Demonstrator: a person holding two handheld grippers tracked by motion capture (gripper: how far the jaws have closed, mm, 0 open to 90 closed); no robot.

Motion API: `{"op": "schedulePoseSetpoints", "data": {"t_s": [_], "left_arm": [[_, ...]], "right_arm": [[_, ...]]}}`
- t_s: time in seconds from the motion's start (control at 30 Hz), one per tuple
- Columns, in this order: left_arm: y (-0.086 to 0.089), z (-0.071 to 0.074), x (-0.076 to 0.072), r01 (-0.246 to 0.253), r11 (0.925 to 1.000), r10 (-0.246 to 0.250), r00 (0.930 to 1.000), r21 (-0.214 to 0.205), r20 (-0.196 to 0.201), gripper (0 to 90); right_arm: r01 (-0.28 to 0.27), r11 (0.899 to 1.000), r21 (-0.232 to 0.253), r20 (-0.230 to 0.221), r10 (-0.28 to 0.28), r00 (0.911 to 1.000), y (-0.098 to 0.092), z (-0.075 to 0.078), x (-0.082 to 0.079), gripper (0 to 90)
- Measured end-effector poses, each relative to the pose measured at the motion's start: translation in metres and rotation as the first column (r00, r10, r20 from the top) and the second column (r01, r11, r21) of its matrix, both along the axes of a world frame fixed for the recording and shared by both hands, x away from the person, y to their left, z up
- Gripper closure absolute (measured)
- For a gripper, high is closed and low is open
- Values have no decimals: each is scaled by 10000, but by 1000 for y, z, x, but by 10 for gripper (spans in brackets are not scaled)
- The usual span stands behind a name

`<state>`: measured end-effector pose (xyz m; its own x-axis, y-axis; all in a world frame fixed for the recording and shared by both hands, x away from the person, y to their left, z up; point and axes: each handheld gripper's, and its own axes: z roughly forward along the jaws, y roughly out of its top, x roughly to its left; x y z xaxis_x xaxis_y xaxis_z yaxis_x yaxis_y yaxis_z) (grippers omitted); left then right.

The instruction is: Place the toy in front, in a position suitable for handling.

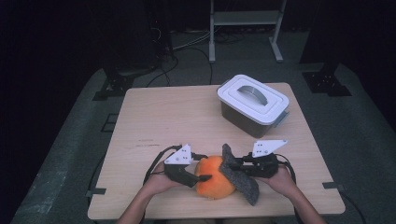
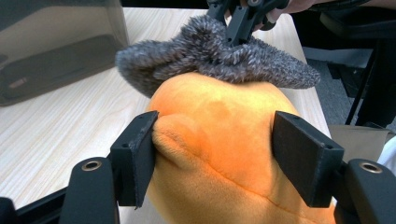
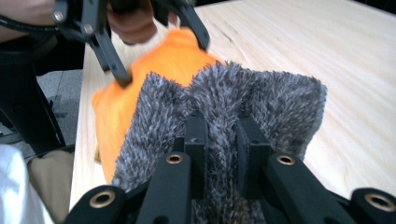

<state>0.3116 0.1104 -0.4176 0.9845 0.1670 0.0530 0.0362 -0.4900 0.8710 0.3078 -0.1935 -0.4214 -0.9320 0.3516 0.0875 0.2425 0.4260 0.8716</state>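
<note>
**Orange plush clamped from one side, grey cloth pressed on from the other**

The orange plush (image 1: 214,178) sits on the tabletop (image 1: 177,116) near the person's edge, and everything else is placed from it. The left gripper (image 1: 201,178) comes in from the plush's left; in the left gripper view its two black jaws stand partly apart with the plush (image 2: 224,140) between them, the left pad dug into a fold of the fabric and the right pad flat against the other flank — a grip on the soft body.

On the plush's right side lies the grey fuzzy cloth (image 1: 239,175), draped against it and trailing down toward the tabletop's near edge. The right gripper (image 1: 237,164) holds this cloth: in the right gripper view its jaws are drawn close together, pinching a ridge of the grey pile (image 3: 224,121) between them, with the orange plush (image 3: 140,84) just beyond.

Well beyond the plush, toward the far right of the tabletop, stands a lidded white storage box (image 1: 252,104) — its grey handle lying flat on the lid.
</note>
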Motion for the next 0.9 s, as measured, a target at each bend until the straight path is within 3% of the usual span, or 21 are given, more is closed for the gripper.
{"op": "schedulePoseSetpoints", "data": {"t_s": [0.1, 0.27, 0.37, 0.53, 0.7, 0.9], "left_arm": [[1, 0, 3, -177, 9998, 177, 9998, 65, -69, 314], [6, 0, 8, -591, 9982, 593, 9977, 82, -317, 302], [6, -2, 8, -473, 9989, 473, 9979, -1, -436, 312], [4, -1, 4, -193, 9998, 192, 9995, -39, -258, 322], [1, 1, -1, 157, 9998, -157, 9999, 84, 48, 330], [4, -1, 1, 38, 10000, -38, 10000, 83, -38, 333]], "right_arm": [[-39, 10000, 77, -238, 41, 9997, -4, -4, -3, 763], [-338, 9994, -14, -239, 338, 9991, 1, -5, -12, 765], [-414, 9991, -83, -167, 413, 9990, 2, -4, -14, 765], [-290, 9994, -177, 190, 294, 9994, 5, 8, -10, 765], [-489, 9987, -164, 662, 499, 9966, 23, 23, -3, 765], [-404, 9990, -198, 520, 414, 9978, 22, 18, 3, 765]]}}
